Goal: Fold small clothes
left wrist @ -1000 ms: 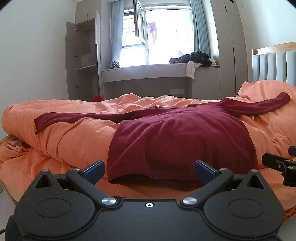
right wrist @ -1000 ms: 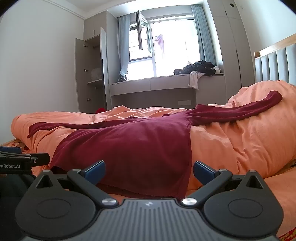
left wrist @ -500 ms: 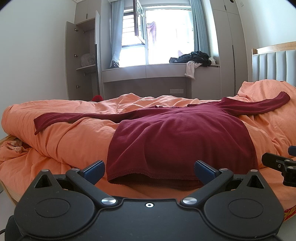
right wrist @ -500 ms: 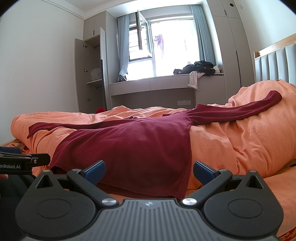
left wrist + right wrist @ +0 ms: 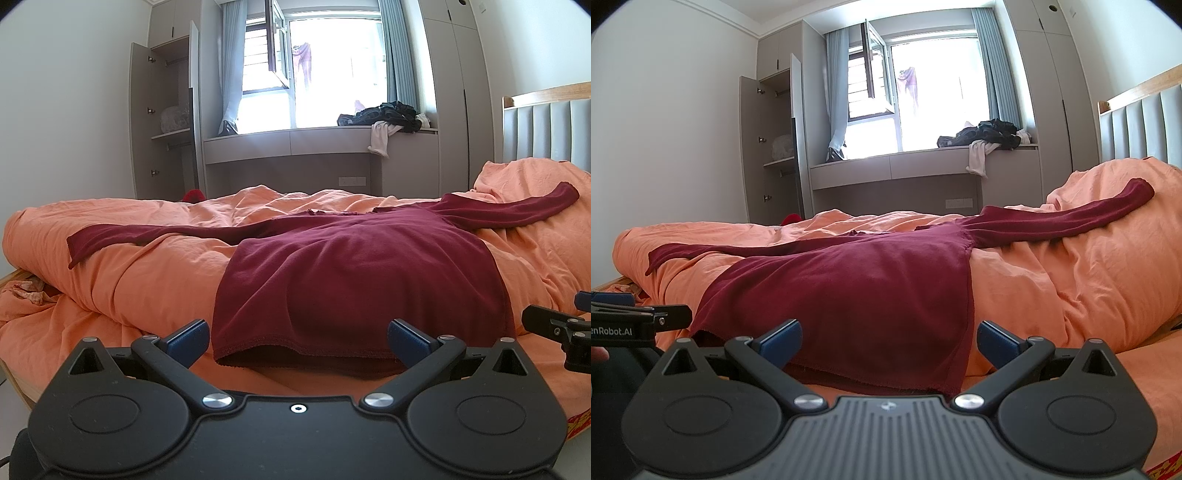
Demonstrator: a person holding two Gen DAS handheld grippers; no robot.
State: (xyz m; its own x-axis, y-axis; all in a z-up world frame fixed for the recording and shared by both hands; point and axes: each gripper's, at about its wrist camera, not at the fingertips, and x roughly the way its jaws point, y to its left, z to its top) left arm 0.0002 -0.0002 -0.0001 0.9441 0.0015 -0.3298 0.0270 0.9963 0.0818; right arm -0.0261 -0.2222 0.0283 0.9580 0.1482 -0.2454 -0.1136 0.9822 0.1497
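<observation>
Left gripper [image 5: 298, 338] jaws spread wide, nothing between them, just short of the near hem. Right gripper [image 5: 889, 338] likewise spread and empty, at the hem's right corner. Maroon long-sleeved top [image 5: 354, 280] lies flat on the orange duvet [image 5: 140, 266], sleeves out left and right. Far: window ledge with a clothes pile [image 5: 384, 114].

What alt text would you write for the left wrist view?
A dark red long-sleeved top lies spread flat, sleeves out, on a rumpled orange duvet. The open left gripper faces its hem, holding nothing; a bright window is behind.
</observation>
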